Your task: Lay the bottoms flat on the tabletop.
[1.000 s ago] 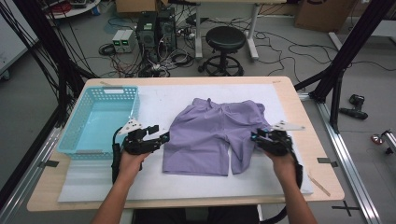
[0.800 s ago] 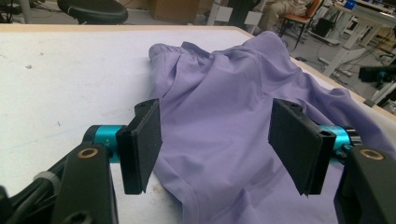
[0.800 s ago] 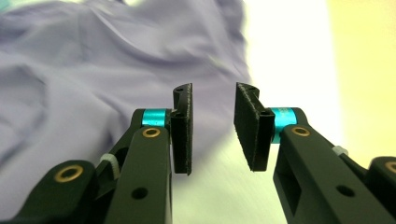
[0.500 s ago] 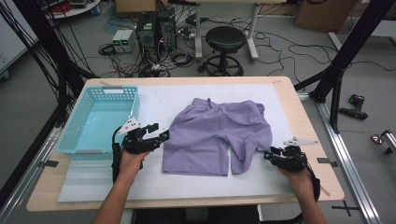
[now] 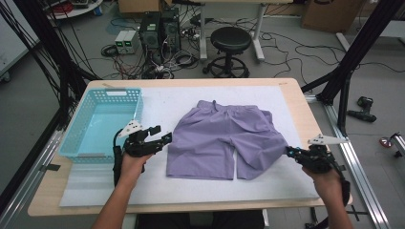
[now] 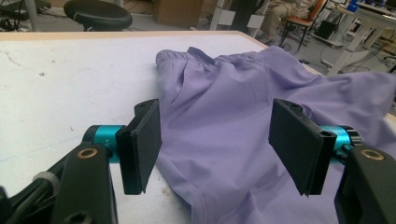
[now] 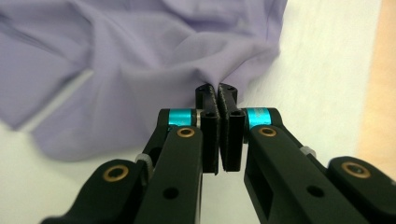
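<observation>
- The purple shorts (image 5: 224,138) lie flat near the middle of the surface (image 5: 296,100), on a white mat (image 5: 162,102), waistband toward twelve o'clock and both leg openings toward six o'clock.
- The right tongs (image 5: 289,151) sit at the four o'clock corner of the garment. Their jaws have just been closing and now stand pressed together on a fold of the outer leg hem, as the right gripper view (image 7: 218,95) shows: cloth puckers into the seam between the two pads.
- This pinch at the hem pulls the fabric outward, toward three o'clock; the grip probably serves to draw that leg taut or lift it for a fold.
- The left tongs (image 5: 160,135) wait at the garment's nine o'clock edge, jaws spread, with nothing pinched. In the left gripper view (image 6: 215,144) the pads straddle the side seam of the left leg, apparently ready to take the matching edge.
- The blue basket (image 5: 79,143) stands at the surface's ten o'clock corner, just beyond the left tongs. Its visible interior holds nothing; it probably awaits the shorts.
</observation>
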{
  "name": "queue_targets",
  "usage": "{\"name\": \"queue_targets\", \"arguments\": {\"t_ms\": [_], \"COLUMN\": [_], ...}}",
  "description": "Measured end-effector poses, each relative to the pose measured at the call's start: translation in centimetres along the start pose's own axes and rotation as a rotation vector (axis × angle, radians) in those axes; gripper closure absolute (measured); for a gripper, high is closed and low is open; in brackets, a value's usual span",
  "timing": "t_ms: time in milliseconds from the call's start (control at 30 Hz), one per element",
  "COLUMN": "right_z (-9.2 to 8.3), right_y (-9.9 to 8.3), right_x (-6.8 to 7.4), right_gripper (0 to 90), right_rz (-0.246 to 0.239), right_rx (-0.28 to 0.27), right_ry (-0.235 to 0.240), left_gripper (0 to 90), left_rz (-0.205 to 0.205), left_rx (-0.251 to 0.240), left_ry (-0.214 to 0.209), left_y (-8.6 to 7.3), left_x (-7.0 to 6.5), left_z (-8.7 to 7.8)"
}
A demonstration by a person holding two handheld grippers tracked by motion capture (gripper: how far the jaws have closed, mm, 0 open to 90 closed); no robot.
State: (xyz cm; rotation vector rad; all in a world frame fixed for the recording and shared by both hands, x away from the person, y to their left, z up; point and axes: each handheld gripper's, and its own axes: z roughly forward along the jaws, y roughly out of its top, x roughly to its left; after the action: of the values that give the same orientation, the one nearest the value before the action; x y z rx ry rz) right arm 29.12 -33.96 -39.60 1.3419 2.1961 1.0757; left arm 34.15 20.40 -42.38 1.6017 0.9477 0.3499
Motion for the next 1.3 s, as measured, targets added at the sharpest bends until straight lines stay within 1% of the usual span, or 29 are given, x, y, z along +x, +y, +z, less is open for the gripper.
{"name": "queue_targets", "arguments": {"t_ms": [33, 67, 100, 133, 167, 200, 233, 300, 333, 400, 467, 533, 567, 633, 667, 700, 733, 767, 800, 833, 867, 967, 1000, 1067, 1100, 1167, 1200, 1233, 1300], "right_z": [-0.5, -0.4, 0.0, 0.8, 1.8, 3.2, 3.9, 6.5, 7.8, 10.2, 11.7, 12.6, 12.7, 12.2, 11.5, 10.7, 9.4, 8.6, 7.3, 6.6, 5.5, 3.7, 3.2, 3.0, 3.1, 4.0, 4.6, 5.0, 6.2], "right_y": [1.0, 1.7, 2.8, 3.7, 4.5, 5.2, 5.4, 5.8, 5.9, 5.8, 5.5, 5.1, 4.9, 4.7, 4.6, 4.6, 4.5, 4.4, 4.1, 3.9, 3.4, 2.0, 1.2, 0.2, -0.1, -0.8, -0.8, -0.8, -0.6], "right_x": [0.0, 0.1, 0.2, 0.3, 0.5, 0.8, 1.0, 1.7, 2.2, 3.1, 3.5, 3.5, 3.4, 3.1, 2.8, 2.6, 2.1, 1.8, 1.3, 1.1, 0.6, -0.4, -0.8, -1.1, -1.1, -0.8, -0.6, -0.4, 0.0], "right_gripper": [88.4, 88.3, 88.2, 87.8, 87.0, 86.0, 85.4, 85.1, 85.1, 86.0, 86.9, 86.8, 85.9, 75.3, 72.4, 72.2, 70.4, 70.3, 70.3, 70.3, 70.4, 70.4, 69.9, 66.8, 64.7, 59.0, 53.9, 52.3, 52.4], "right_rz": [-0.022, -0.035, -0.054, -0.066, -0.068, -0.073, -0.076, -0.067, -0.066, -0.095, -0.091, -0.078, -0.059, -0.025, -0.006, 0.008, 0.04, 0.051, 0.05, 0.048, 0.05, 0.059, 0.075, 0.078, 0.082, 0.07, 0.069, 0.07, 0.089], "right_rx": [0.018, 0.035, 0.067, 0.096, 0.12, 0.141, 0.147, 0.161, 0.186, 0.212, 0.225, 0.224, 0.213, 0.156, 0.111, 0.069, -0.002, -0.036, -0.069, -0.087, -0.101, -0.105, -0.106, -0.098, -0.092, -0.074, -0.07, -0.068, -0.062], "right_ry": [-0.008, -0.019, -0.027, -0.033, -0.039, -0.027, -0.023, -0.004, -0.009, -0.033, -0.055, -0.067, -0.055, -0.009, 0.003, 0.012, 0.031, 0.029, 0.019, 0.007, -0.01, -0.051, -0.055, -0.044, -0.029, -0.001, 0.008, 0.008, 0.031], "left_gripper": [34.6, 34.6, 34.5, 34.6, 34.5, 34.6, 34.6, 34.6, 34.6, 34.6, 34.7, 34.7, 34.7, 34.7, 34.7, 34.7, 34.7, 34.7, 34.7, 34.7, 34.7, 34.7, 34.7, 34.7, 34.7, 34.7, 34.7, 34.7, 34.7], "left_rz": [-0.003, -0.005, -0.007, -0.007, -0.005, -0.002, -0.003, 0.0, 0.0, 0.005, 0.005, 0.004, 0.003, 0.002, 0.003, 0.002, 0.0, -0.004, -0.002, -0.001, -0.002, -0.003, -0.004, -0.002, -0.001, -0.002, -0.003, -0.003, -0.002], "left_rx": [0.001, -0.003, -0.008, -0.009, -0.01, -0.01, -0.014, -0.012, -0.009, -0.005, -0.006, -0.011, -0.013, -0.013, -0.011, -0.009, -0.011, -0.016, -0.015, -0.016, -0.017, -0.022, -0.024, -0.024, -0.023, -0.025, -0.026, -0.026, -0.026], "left_ry": [-0.001, -0.002, -0.002, -0.003, -0.002, -0.003, -0.001, -0.001, -0.001, -0.003, -0.001, -0.003, -0.005, -0.006, -0.003, -0.004, -0.003, -0.004, -0.006, -0.006, -0.007, -0.009, -0.009, -0.009, -0.009, -0.009, -0.009, -0.009, -0.009], "left_y": [0.0, 0.0, 0.0, 0.0, 0.0, 0.0, 0.0, 0.1, 0.1, 0.1, 0.1, 0.1, 0.1, 0.1, 0.0, 0.0, 0.0, 0.0, 0.0, 0.0, 0.0, 0.1, 0.1, 0.1, 0.1, 0.0, 0.0, 0.0, 0.0], "left_x": [0.0, 0.0, 0.0, -0.1, -0.1, -0.1, -0.2, -0.1, -0.1, -0.1, -0.2, -0.2, -0.2, -0.1, -0.1, 0.0, 0.0, 0.0, 0.0, 0.0, -0.1, -0.3, -0.3, -0.3, -0.3, -0.3, -0.3, -0.3, -0.3], "left_z": [0.0, 0.0, 0.0, -0.1, -0.2, -0.2, -0.3, -0.4, -0.4, -0.5, -0.5, -0.5, -0.5, -0.5, -0.5, -0.5, -0.4, -0.4, -0.4, -0.4, -0.4, -0.4, -0.4, -0.3, -0.3, -0.2, -0.2, -0.2, -0.2]}}
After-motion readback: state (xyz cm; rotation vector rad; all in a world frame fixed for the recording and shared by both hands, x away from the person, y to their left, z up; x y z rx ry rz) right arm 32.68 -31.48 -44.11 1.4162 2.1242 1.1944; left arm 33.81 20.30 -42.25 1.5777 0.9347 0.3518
